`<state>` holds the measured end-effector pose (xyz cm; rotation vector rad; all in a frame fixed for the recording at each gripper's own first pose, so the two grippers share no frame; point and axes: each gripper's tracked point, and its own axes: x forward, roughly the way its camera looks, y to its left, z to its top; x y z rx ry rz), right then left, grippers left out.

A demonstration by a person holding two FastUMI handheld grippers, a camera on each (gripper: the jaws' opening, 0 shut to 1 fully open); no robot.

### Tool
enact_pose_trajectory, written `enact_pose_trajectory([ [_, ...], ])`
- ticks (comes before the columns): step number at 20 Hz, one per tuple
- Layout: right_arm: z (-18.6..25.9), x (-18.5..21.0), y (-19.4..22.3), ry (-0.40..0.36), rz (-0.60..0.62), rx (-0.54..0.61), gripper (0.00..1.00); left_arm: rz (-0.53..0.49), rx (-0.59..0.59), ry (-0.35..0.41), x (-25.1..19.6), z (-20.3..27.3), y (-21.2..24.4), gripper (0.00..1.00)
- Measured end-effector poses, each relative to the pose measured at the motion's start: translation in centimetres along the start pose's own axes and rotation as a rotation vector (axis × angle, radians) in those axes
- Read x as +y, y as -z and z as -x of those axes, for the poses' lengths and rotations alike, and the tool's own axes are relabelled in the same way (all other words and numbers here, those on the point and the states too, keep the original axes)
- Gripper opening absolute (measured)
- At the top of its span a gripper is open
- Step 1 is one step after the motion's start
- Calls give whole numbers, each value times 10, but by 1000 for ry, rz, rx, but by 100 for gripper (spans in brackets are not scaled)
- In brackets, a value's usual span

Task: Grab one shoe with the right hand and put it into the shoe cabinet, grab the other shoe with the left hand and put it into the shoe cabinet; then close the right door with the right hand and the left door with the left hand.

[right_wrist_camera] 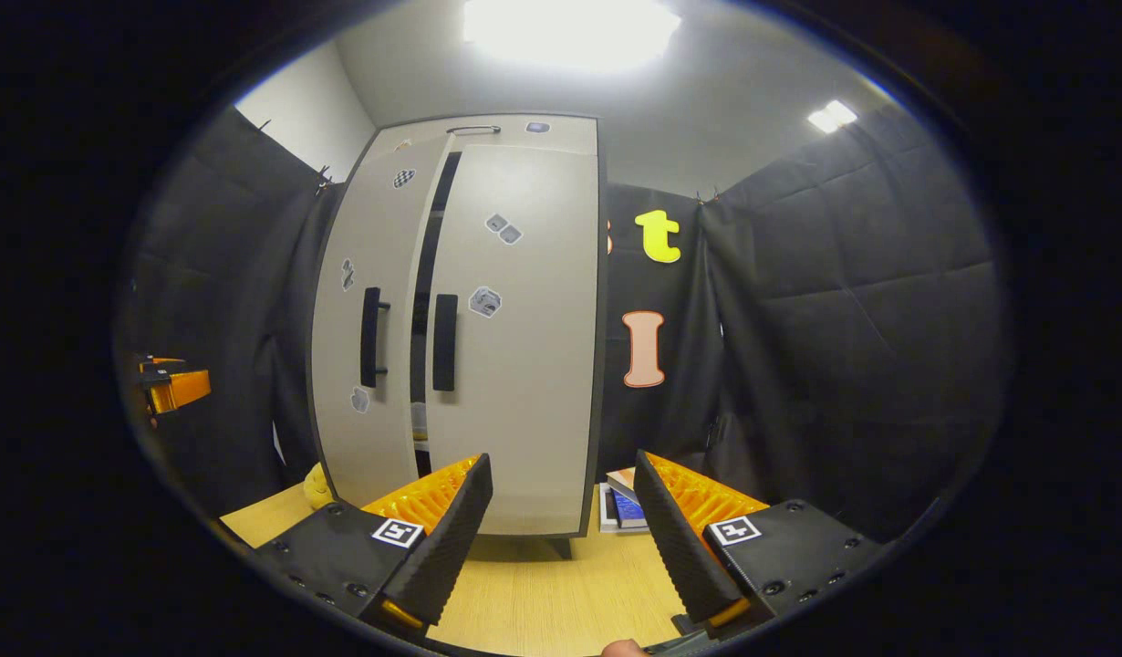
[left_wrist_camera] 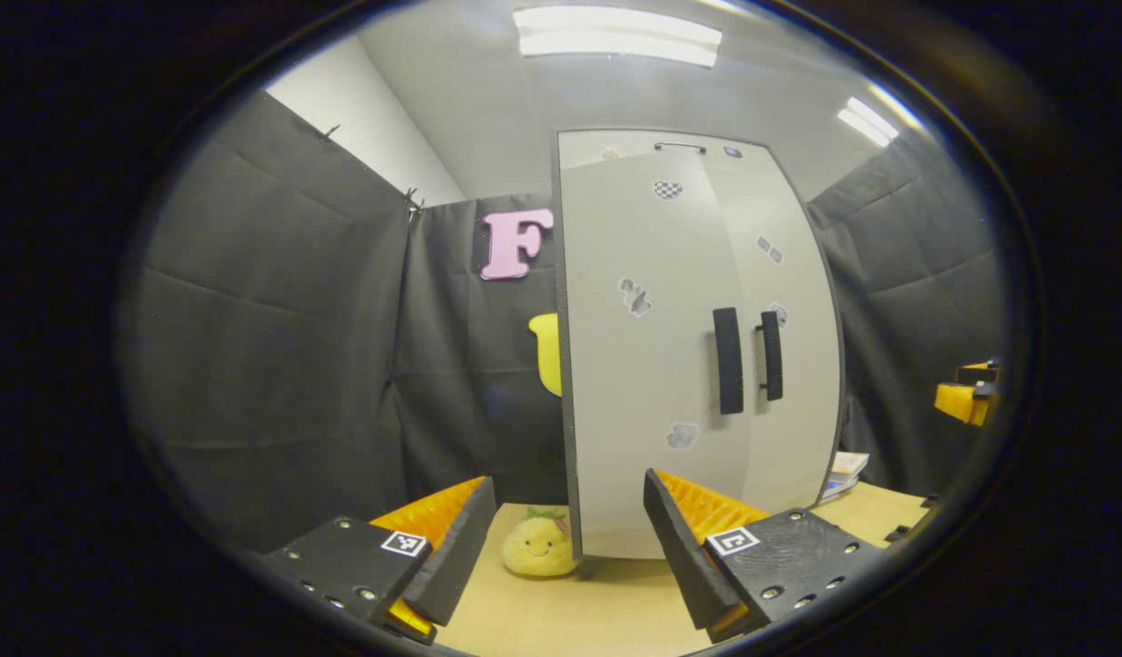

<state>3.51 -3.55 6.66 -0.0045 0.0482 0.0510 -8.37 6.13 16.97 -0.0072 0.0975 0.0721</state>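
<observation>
The shoe cabinet (right_wrist_camera: pixel 461 328) stands upright on the wooden table (right_wrist_camera: pixel 534 593), toward its far edge, with the booth's black cloth wall close behind it and on both sides. In the right gripper view the right door (right_wrist_camera: pixel 515 365) lies flat against the front, while the left door (right_wrist_camera: pixel 365 338) stands slightly ajar, leaving a dark vertical slit between the two black handles (right_wrist_camera: pixel 444 342). What lies inside that slit is too dark to make out, so the shoes cannot be seen.

The right gripper (right_wrist_camera: pixel 561 538) hangs over the near part of the table with its jaws spread wide and nothing between them; bare tabletop lies between it and the cabinet foot. The left gripper (left_wrist_camera: pixel 570 557) is likewise wide open and empty, facing the cabinet's left edge.

A yellow plush toy (left_wrist_camera: pixel 535 546) sits by the cabinet's left bottom corner, partly hidden behind it. A stack of books (right_wrist_camera: pixel 620 502) lies at the right bottom corner, partly cut off by a finger.
</observation>
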Motion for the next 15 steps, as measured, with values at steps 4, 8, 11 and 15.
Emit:
enact_pose_trajectory([
  [4,13,-4,7,-11,1,0,98,-22,25,-27,6,19,13,100],
  [8,22,-13,8,-4,18,-4,98,-46,37,-65,13,40,25,100],
  [11,31,-17,10,-9,3,-6,98,-50,53,-87,17,52,34,100],
  [15,35,-24,13,1,8,-10,98,-56,50,-99,23,58,33,100],
])
